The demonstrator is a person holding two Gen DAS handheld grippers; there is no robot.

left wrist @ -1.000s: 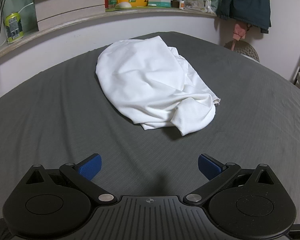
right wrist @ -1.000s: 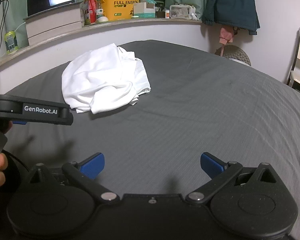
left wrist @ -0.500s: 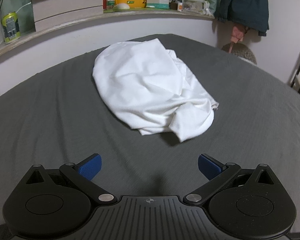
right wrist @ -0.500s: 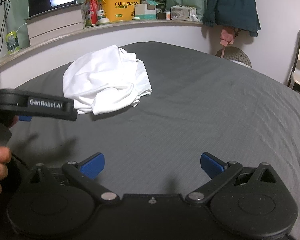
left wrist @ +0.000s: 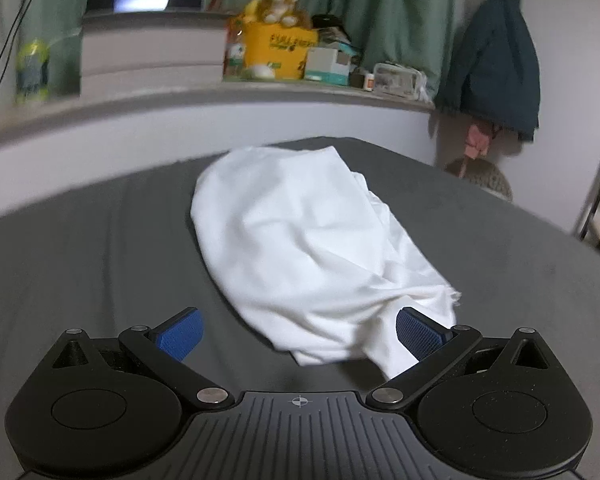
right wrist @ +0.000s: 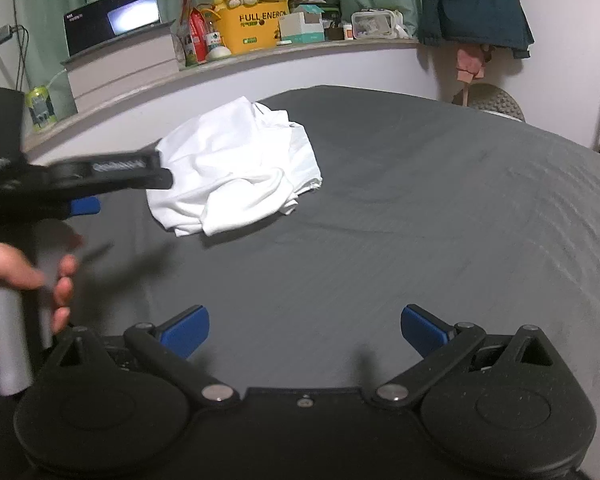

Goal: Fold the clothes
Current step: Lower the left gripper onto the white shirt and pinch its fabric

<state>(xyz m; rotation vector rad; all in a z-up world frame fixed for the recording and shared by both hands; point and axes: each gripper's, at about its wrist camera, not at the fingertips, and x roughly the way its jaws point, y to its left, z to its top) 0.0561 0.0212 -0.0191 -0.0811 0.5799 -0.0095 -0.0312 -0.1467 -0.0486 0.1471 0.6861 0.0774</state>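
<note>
A crumpled white garment (left wrist: 308, 248) lies in a heap on the dark grey bed cover (left wrist: 80, 264); it also shows in the right wrist view (right wrist: 236, 176). My left gripper (left wrist: 300, 332) is open, its blue pads wide apart, with the near edge of the garment lying between them and in front of the right pad. The left gripper also shows from the side in the right wrist view (right wrist: 88, 200), held by a hand, just left of the garment. My right gripper (right wrist: 304, 330) is open and empty above bare cover, well short of the garment.
A white ledge (right wrist: 260, 56) runs behind the bed with stacked books, a laptop (right wrist: 112, 20), a yellow box (right wrist: 256, 28), a can and small boxes. A dark jacket (right wrist: 472, 0) hangs at the back right. A chair edge stands at the far right.
My left gripper has moved forward to the garment, whose near edge now lies between the open pads. My right gripper has barely moved.
</note>
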